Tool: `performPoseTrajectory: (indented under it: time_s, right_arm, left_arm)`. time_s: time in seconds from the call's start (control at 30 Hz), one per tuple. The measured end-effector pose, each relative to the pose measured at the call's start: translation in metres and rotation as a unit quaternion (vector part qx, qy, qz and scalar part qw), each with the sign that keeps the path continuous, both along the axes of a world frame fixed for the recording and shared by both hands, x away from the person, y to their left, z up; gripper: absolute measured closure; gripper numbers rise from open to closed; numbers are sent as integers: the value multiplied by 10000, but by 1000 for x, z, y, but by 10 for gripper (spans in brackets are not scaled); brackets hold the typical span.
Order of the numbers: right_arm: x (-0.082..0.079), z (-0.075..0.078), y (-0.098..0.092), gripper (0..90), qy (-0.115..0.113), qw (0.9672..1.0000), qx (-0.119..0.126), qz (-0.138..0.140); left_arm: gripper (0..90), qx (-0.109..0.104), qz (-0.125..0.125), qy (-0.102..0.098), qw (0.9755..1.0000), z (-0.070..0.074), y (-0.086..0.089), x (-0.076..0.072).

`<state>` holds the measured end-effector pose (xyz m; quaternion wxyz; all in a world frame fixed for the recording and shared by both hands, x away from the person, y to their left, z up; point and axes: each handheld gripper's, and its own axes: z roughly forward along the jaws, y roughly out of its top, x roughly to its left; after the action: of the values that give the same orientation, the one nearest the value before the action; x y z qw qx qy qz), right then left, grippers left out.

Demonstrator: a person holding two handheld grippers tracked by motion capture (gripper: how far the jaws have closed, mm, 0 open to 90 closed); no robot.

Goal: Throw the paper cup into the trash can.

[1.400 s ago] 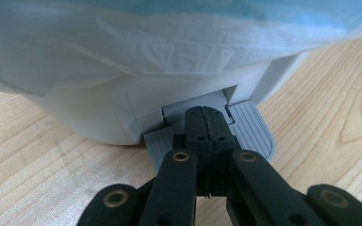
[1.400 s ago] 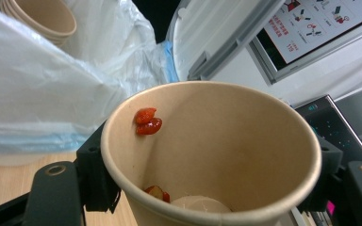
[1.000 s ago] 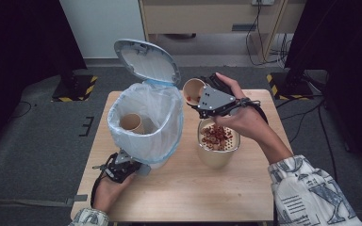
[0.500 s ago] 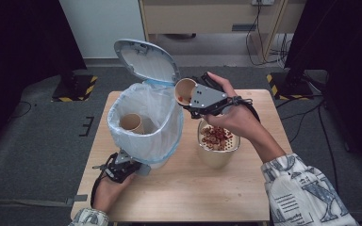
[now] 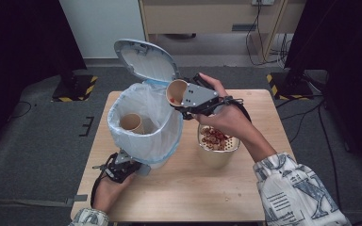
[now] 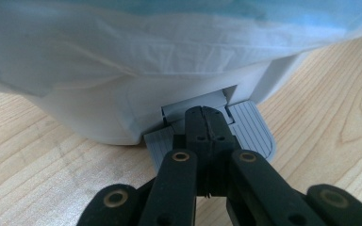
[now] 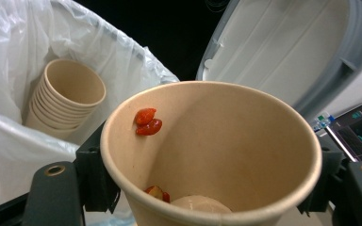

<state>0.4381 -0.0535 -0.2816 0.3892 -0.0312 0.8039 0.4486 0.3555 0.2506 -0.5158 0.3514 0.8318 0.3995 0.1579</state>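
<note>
A white pedal bin (image 5: pixel 168 141) lined with a thin bag stands on the table's left half, its lid (image 5: pixel 146 59) raised. A stack of paper cups (image 5: pixel 132 123) lies inside it, seen too in the right gripper view (image 7: pixel 68 96). My left gripper (image 5: pixel 122 165) is shut, its tips (image 6: pixel 206 117) resting on the bin's grey pedal (image 6: pixel 254 129). My right gripper (image 5: pixel 184 101) is shut on a paper cup (image 5: pixel 176 92), tilted at the bin's right rim. That cup (image 7: pixel 245 141) has a few red bits (image 7: pixel 147 121) stuck inside.
A larger paper tub (image 5: pixel 217 157) full of red berries stands just right of the bin, under my right wrist. The wooden table (image 5: pixel 264 117) has bare room at its right and front. Dark floor and cables surround it.
My right gripper has carried the paper cup leftward, from above the berry tub to the bin's right rim. The left gripper has stayed on the pedal and the lid stays up.
</note>
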Motion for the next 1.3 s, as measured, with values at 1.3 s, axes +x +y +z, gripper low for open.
performPoseTrajectory:
  time_s: [1.3]
  right_arm:
    - [7,8,55,258,518,9975,331,335]
  left_arm:
    - [899,-16,10,1,10000,0,0,0]
